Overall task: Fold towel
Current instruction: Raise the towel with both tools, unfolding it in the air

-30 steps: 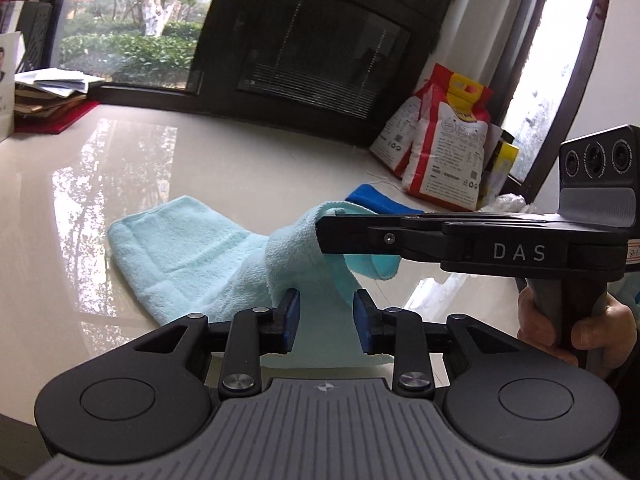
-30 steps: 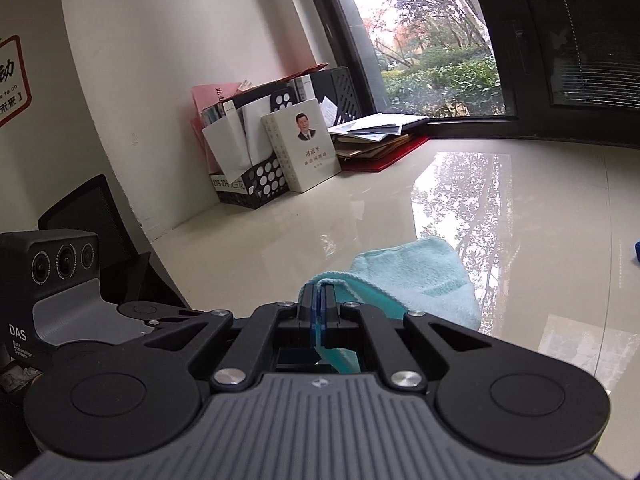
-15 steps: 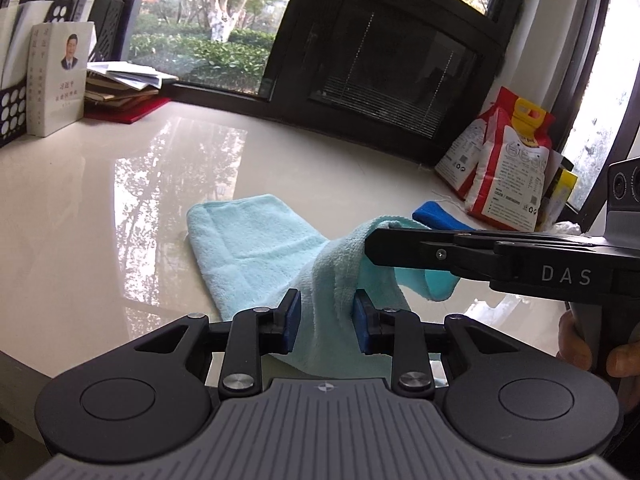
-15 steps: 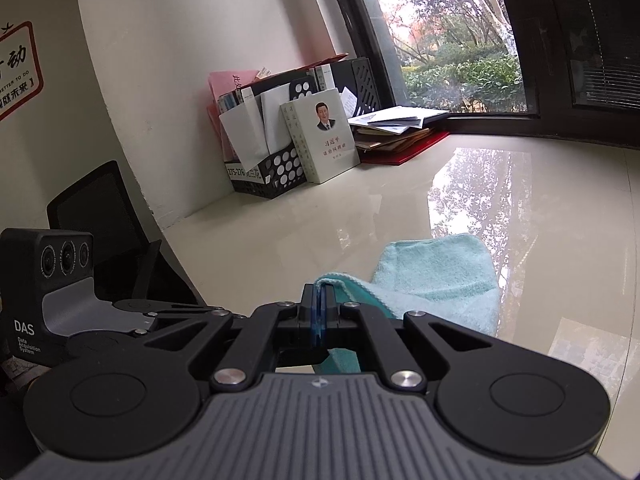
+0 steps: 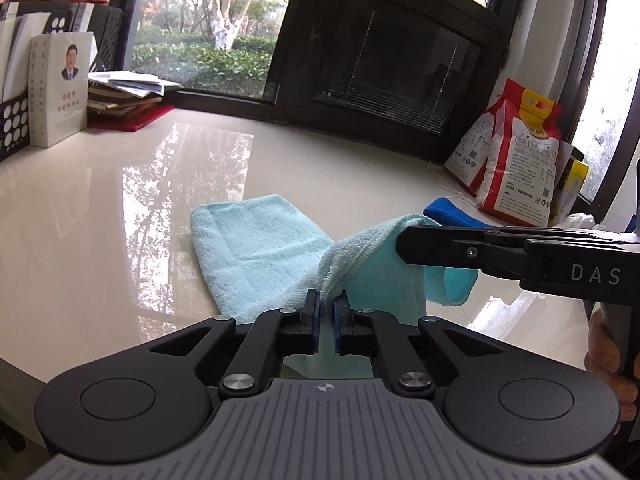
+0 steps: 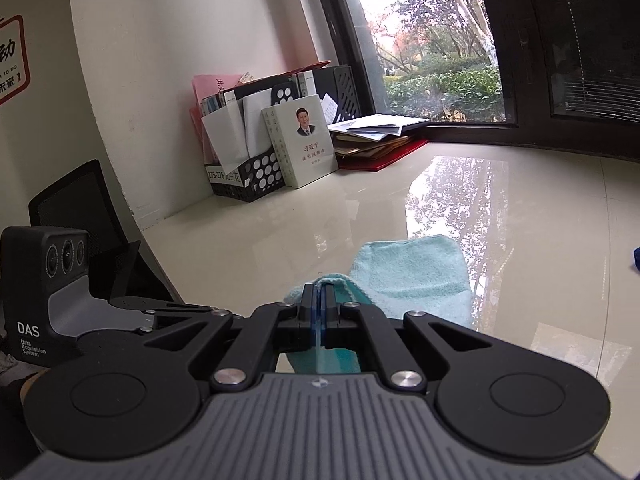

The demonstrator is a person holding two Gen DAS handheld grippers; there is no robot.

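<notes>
A light blue towel lies on the glossy cream table, its far part flat and its near end lifted. My left gripper is shut on the towel's near edge. My right gripper reaches in from the right in the left wrist view and pinches another raised corner, which hangs below it. In the right wrist view my right gripper is shut on the towel, with the left gripper's body at the left.
A white book, file holders and stacked papers stand at the table's far left. Red and white bags and a dark blue cloth are at the right. A black chair stands beyond the table edge.
My left gripper has closed from open onto the towel's near edge. Both grippers have shifted so the towel's flat part appears further right. The right gripper stays shut on its corner.
</notes>
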